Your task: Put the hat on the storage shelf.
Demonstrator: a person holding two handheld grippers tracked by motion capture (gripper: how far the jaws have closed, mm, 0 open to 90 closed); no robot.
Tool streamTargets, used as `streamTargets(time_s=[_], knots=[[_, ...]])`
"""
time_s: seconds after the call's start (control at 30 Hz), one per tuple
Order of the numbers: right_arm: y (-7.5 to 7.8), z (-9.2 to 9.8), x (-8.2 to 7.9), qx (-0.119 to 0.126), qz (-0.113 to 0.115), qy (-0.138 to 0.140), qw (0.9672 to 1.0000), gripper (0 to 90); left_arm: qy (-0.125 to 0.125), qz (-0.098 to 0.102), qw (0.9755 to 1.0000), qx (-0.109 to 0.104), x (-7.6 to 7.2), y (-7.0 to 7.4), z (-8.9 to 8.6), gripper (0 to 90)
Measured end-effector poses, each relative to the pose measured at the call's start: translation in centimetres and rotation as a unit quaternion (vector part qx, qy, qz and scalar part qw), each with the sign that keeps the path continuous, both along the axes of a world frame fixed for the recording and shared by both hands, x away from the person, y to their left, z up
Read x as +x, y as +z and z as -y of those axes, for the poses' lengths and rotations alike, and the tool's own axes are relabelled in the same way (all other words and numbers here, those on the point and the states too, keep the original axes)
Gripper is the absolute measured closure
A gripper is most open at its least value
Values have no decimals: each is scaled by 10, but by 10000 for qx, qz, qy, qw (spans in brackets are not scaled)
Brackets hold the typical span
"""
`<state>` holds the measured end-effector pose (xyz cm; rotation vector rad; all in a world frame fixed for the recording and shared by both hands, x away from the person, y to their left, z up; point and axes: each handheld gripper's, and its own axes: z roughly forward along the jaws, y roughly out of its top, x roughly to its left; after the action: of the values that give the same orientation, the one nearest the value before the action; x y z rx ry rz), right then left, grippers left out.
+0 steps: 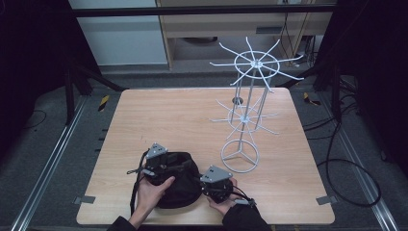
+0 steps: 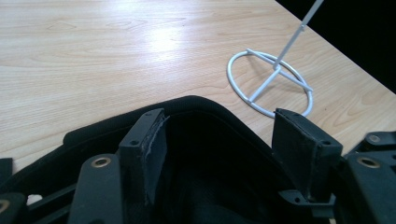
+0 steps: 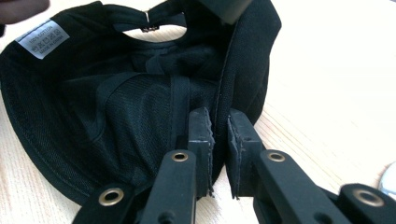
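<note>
Right gripper (image 3: 217, 154) pinches the rim of the upturned black cotton cap (image 3: 93, 112); left gripper (image 2: 224, 149), jaws spread wide, straddles its opposite edge.

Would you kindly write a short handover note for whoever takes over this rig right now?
Left tool: jaws open over the black cap, gripping nothing.
Right tool: shut on the cap's edge, pinching the fabric.
The cap lies upside down at the table's near edge; the white wire rack stands beyond it, with nothing hanging on it.
Left, probably: lift the cap and hang it on a rack arm.
</note>
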<state>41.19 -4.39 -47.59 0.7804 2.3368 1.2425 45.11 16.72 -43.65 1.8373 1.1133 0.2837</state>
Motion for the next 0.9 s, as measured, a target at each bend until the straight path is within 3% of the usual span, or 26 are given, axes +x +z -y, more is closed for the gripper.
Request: streamTargets(time_s=[0.53, 0.9], knots=[[3, -2, -4, 120, 35, 160, 9998, 823, 98, -67, 9997, 226, 2, -6, 7, 289], [4, -3, -5, 68, 93, 230, 9997, 825, 127, -155, 9996, 205, 3, -11, 5, 285]])
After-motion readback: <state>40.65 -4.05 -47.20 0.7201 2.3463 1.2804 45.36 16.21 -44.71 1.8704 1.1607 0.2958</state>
